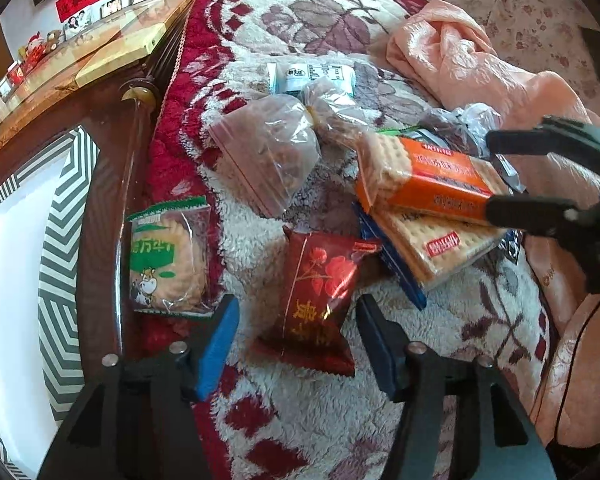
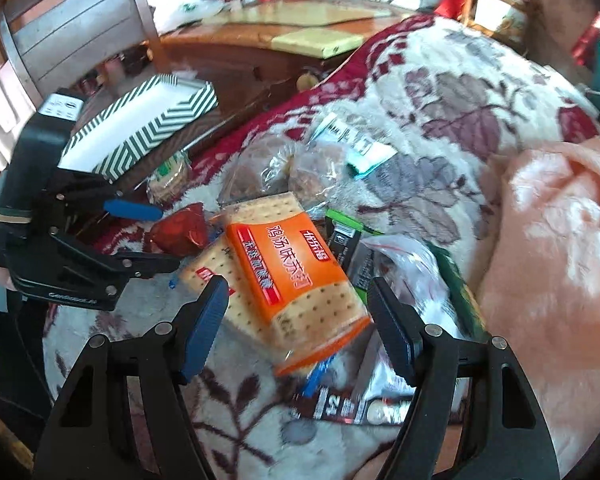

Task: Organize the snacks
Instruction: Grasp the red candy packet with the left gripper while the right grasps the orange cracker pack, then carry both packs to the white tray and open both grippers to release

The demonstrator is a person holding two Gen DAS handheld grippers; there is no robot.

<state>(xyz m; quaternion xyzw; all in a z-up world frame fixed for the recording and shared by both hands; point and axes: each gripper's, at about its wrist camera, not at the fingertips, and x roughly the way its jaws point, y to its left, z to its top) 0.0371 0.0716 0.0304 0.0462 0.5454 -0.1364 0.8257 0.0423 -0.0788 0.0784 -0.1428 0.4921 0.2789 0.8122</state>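
Note:
Snacks lie in a heap on a floral blanket (image 1: 300,20). My left gripper (image 1: 296,344) is open, its jaws on either side of a dark red snack packet (image 1: 320,292). My right gripper (image 2: 296,320) is open, its jaws on either side of an orange cracker pack (image 2: 296,276), which also shows in the left wrist view (image 1: 432,180). A second cracker pack (image 1: 432,248) lies under it. A green biscuit packet (image 1: 166,256) lies at the blanket's left edge. Clear bags of snacks (image 1: 272,152) lie behind.
A green-and-white striped box (image 1: 28,240) stands open at the left, beside the bed; it also shows in the right wrist view (image 2: 140,128). A wooden desk (image 1: 80,64) is behind it. A pink cloth (image 1: 460,60) lies at the right.

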